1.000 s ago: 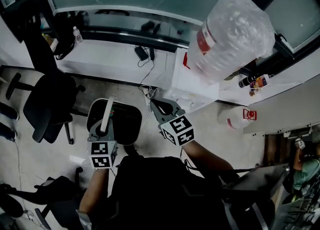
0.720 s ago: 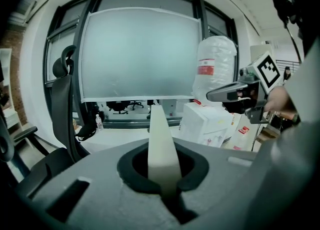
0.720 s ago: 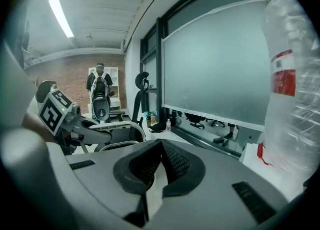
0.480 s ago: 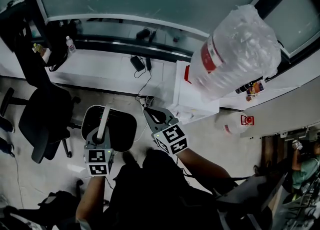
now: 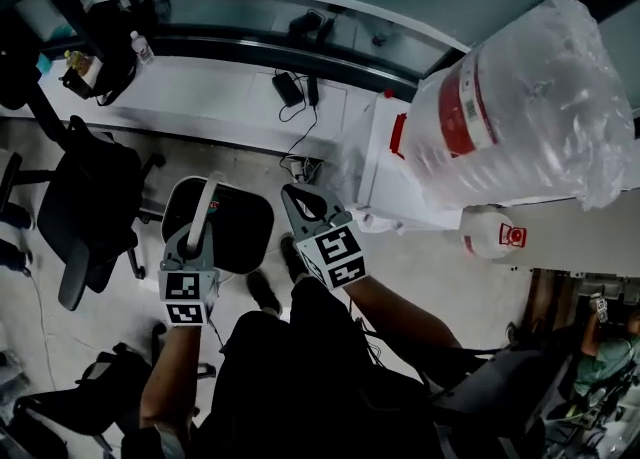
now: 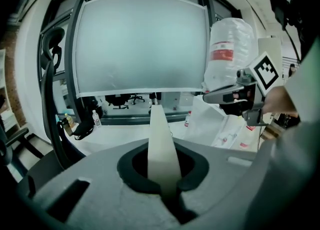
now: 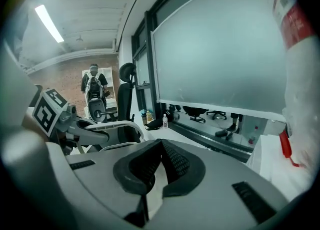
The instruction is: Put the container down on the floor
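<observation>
The container [image 5: 238, 234] is a dark bin with a pale rim and a white strap handle [image 5: 203, 215], seen from above over the tiled floor. My left gripper [image 5: 192, 244] is shut on that handle. In the left gripper view the white handle [image 6: 161, 149] runs up between the closed jaws. I cannot tell whether the bin touches the floor. My right gripper [image 5: 300, 199] is just right of the bin, shut and holding nothing, its black pads [image 7: 172, 161] pressed together. The left gripper [image 7: 82, 133] also shows in the right gripper view.
A big plastic-wrapped water bottle [image 5: 525, 117] stands on a white dispenser [image 5: 400, 182] at the right, with another jug [image 5: 495, 237] on the floor beside it. A black office chair [image 5: 85, 207] is left of the bin. A white ledge [image 5: 200, 97] with cables runs below the window.
The head view has swung, so the big bottle sits further right and lower. Both grippers have drifted slightly left in the picture. The left gripper's hold on the handle is unchanged.
</observation>
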Tool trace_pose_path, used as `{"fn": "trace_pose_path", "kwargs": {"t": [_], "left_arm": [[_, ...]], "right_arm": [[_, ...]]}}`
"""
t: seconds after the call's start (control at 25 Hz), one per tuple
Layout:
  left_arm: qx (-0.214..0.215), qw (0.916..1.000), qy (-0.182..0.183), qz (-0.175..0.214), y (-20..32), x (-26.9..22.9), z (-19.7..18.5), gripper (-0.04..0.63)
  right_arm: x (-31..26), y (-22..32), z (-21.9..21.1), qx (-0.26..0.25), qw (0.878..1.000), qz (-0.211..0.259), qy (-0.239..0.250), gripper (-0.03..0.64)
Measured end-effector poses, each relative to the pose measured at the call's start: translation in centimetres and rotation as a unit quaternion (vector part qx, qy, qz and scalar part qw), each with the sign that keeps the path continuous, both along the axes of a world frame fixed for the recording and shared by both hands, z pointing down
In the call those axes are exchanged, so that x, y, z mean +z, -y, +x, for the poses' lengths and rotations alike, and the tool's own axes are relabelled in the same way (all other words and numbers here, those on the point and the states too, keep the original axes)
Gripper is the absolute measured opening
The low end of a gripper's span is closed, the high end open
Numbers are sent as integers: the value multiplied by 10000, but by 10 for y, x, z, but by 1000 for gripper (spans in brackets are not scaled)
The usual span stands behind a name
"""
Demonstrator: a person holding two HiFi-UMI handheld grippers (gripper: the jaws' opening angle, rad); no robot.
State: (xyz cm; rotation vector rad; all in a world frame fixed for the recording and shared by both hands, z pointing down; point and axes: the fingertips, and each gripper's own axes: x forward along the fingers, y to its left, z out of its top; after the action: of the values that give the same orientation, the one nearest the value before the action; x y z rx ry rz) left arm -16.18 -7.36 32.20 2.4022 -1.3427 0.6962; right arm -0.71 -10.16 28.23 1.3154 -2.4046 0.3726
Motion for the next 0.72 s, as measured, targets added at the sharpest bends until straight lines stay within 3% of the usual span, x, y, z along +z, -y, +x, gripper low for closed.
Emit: {"fn": "trace_pose_path", "kwargs": {"t": [0.48, 0.72], "left_arm": [[135, 9997, 159, -82, 58, 82, 28, 9], [133, 9996, 188, -146, 83, 129, 37, 9]], "right_arm": [[84, 49, 1, -66, 9994, -343, 37, 3], [116, 74, 9, 177, 9991, -369, 117, 3]]}}
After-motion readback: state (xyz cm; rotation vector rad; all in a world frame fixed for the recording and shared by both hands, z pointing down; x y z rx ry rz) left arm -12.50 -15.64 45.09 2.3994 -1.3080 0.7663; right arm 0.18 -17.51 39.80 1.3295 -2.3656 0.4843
